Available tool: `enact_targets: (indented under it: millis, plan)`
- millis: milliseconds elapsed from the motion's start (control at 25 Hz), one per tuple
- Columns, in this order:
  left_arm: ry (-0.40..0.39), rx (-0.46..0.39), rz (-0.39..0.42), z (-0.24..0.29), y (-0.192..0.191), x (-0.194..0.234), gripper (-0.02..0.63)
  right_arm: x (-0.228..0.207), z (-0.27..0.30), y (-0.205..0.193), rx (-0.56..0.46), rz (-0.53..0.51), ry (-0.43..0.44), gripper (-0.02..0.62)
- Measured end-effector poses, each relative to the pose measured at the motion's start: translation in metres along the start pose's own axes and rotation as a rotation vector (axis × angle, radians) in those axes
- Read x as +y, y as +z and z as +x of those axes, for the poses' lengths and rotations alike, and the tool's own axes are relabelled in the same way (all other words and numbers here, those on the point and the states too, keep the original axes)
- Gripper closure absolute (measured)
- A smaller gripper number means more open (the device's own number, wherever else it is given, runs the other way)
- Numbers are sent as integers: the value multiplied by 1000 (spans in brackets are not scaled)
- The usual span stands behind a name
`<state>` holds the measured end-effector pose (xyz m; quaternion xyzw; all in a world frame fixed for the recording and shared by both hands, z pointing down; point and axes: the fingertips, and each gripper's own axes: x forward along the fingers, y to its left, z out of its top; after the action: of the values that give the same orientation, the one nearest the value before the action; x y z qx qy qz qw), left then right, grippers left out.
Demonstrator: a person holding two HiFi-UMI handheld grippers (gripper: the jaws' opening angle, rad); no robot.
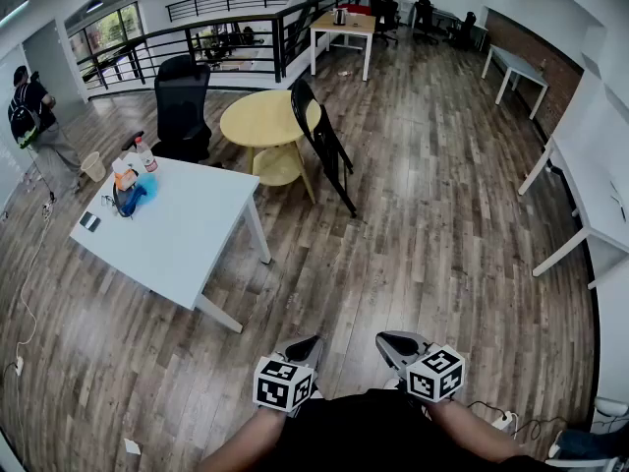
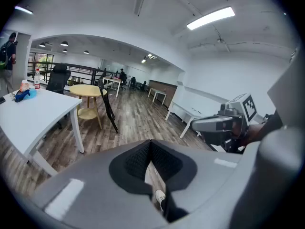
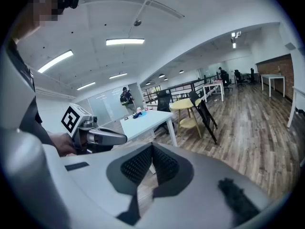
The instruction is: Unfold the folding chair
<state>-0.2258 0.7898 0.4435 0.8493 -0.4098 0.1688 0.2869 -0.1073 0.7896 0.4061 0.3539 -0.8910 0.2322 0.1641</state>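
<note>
The folding chair (image 1: 324, 144) is black and folded flat, leaning against a round yellow table (image 1: 257, 118) well ahead of me across the wood floor. It also shows far off in the left gripper view as the chair (image 2: 107, 105) and in the right gripper view as the chair (image 3: 206, 117). My left gripper (image 1: 305, 346) and right gripper (image 1: 391, 342) hover side by side close to my body, far from the chair. Both are shut with nothing between the jaws, as the left gripper (image 2: 151, 149) and the right gripper (image 3: 152, 152) show in their own views.
A white table (image 1: 187, 239) with bottles and a blue thing (image 1: 132, 183) stands left of the path. A black office chair (image 1: 184, 104) sits behind it. White desks (image 1: 590, 200) line the right wall. A railing (image 1: 197, 37) runs along the back. A person (image 1: 34, 116) stands far left.
</note>
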Motion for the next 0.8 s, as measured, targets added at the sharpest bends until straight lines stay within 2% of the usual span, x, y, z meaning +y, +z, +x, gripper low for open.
enact_targets:
  millis: [200,800]
  plan:
    - [53,-28,27,-14,2,30,598,9,19,11,-71,-5,-28,591]
    - [34,-5,27,-38,-14,59,598,31,38,2,-64,62,-70,591]
